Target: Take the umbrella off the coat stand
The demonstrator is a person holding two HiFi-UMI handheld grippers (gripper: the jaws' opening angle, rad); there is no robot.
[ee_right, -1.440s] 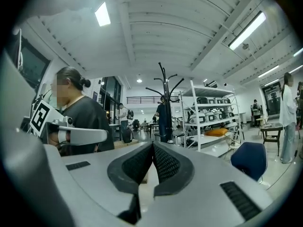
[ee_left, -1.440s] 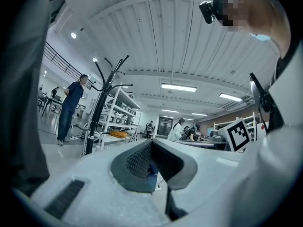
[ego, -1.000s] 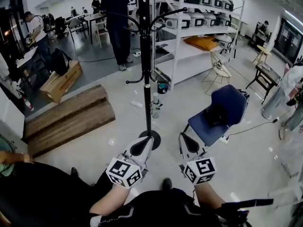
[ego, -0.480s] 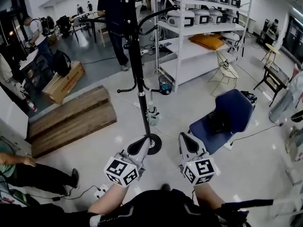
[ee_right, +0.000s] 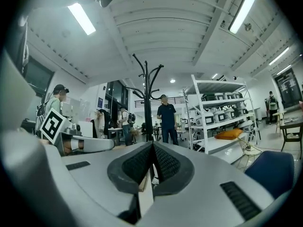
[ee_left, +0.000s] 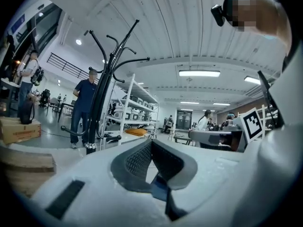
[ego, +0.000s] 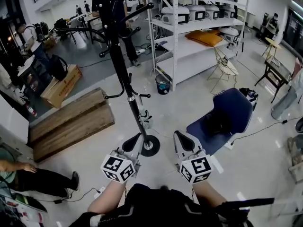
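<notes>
The black coat stand (ego: 124, 74) rises from its round base (ego: 148, 146) on the white floor. A small pale bundle (ego: 144, 118), apparently a folded umbrella, hangs low on the pole by the short lower hooks. My left gripper (ego: 134, 139) is shut and empty, its tip just left of the base. My right gripper (ego: 180, 137) is also shut and empty, a little right of the base. In the left gripper view the stand (ee_left: 101, 96) is ahead to the left of the closed jaws (ee_left: 151, 144). The right gripper view has the stand (ee_right: 147, 103) straight above its closed jaws (ee_right: 152, 146).
A blue chair (ego: 228, 111) stands to the right with a dark bag on it. White shelving (ego: 176, 37) with appliances and a small bin (ego: 162, 83) are behind the stand. A wooden platform (ego: 71, 119) and cardboard box (ego: 59, 85) lie left. A person (ego: 110, 6) stands beyond the stand; another's leg (ego: 45, 181) is at lower left.
Both grippers have moved forward together toward the stand. The stand's base has come down to just ahead of the left gripper, and the pole now leans leftward in view. Jaws stayed shut.
</notes>
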